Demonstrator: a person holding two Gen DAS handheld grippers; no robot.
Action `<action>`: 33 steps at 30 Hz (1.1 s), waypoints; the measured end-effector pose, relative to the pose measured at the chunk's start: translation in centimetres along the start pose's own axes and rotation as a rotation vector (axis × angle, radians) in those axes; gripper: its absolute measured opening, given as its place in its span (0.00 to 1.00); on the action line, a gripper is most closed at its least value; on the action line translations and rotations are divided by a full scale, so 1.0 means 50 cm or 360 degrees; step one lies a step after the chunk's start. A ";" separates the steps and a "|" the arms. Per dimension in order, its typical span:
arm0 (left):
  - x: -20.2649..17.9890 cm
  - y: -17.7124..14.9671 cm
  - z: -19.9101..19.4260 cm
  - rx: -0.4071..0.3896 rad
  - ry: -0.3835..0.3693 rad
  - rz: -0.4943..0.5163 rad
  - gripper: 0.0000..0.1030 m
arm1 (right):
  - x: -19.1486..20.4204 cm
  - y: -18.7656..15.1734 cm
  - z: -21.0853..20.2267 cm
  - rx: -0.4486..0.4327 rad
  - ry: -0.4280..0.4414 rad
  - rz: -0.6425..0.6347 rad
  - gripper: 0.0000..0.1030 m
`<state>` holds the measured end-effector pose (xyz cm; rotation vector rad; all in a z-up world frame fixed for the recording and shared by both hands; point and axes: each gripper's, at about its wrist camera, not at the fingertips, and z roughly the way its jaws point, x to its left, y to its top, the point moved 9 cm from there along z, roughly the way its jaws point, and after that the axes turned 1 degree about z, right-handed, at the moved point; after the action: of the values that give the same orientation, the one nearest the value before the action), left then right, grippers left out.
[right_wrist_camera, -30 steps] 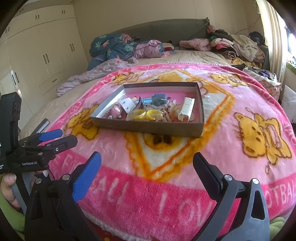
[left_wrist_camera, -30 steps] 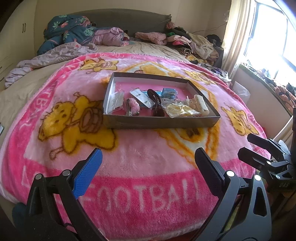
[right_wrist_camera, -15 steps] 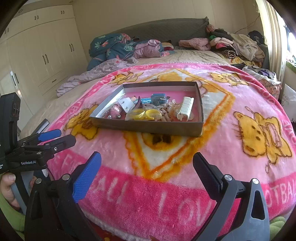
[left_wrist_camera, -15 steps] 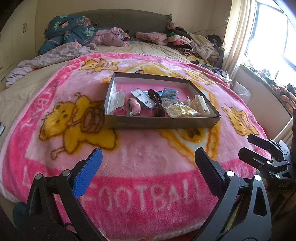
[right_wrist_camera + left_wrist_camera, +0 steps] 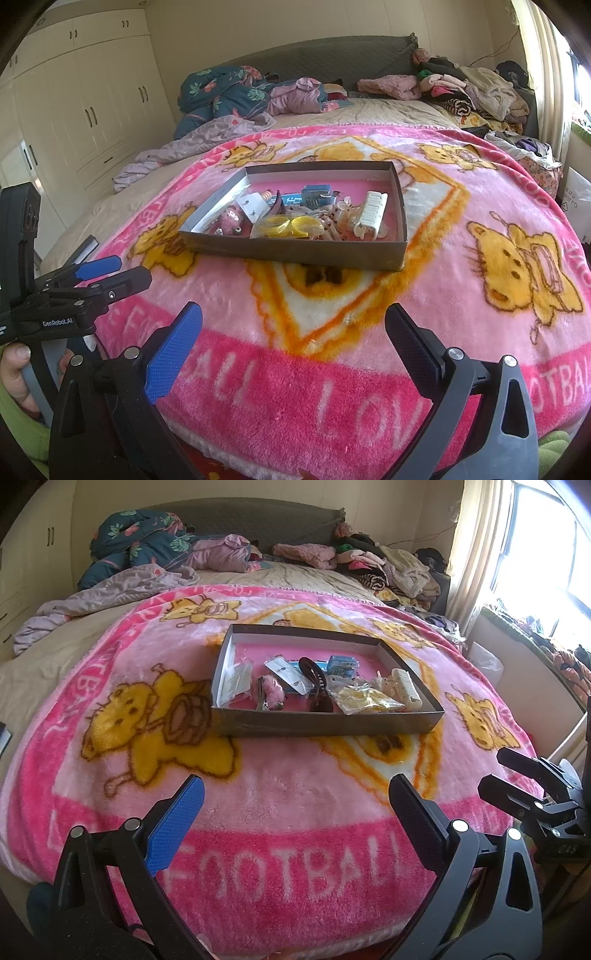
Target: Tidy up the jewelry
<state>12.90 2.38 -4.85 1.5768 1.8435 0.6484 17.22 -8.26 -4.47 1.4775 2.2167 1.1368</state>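
Well ahead of both sets of fingers, the shallow cardboard box (image 5: 325,722) sits on the pink blanket (image 5: 280,794), holding a white comb (image 5: 371,214), a brown hair claw (image 5: 316,685) and yellow rings (bagged) (image 5: 291,226). Left gripper (image 5: 295,812) and right gripper (image 5: 293,332) hover with fingers spread wide, holding nothing.

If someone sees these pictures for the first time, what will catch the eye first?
First comes the bright pink blanket with yellow cartoon bears, spread over the bed. In its middle sits a shallow grey box full of small things: a white hair clip, yellow rings in a bag, a brown hair claw. Both tools, left and right, hover open in front of it.
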 end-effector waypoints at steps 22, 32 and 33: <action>0.009 -0.006 0.000 0.0018 0.0017 0.0002 0.91 | -0.002 0.000 -0.001 -0.0004 0.0000 -0.0001 0.96; 0.012 -0.008 0.000 0.0021 0.0009 0.0004 0.91 | -0.002 -0.001 0.000 -0.0001 -0.0004 -0.0002 0.96; 0.012 -0.007 0.000 0.0020 0.0010 0.0003 0.91 | -0.002 0.000 0.000 -0.0002 -0.0002 -0.0002 0.96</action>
<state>12.60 2.89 -5.20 1.5866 1.8544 0.6446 17.23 -8.36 -4.49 1.4755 2.2155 1.1362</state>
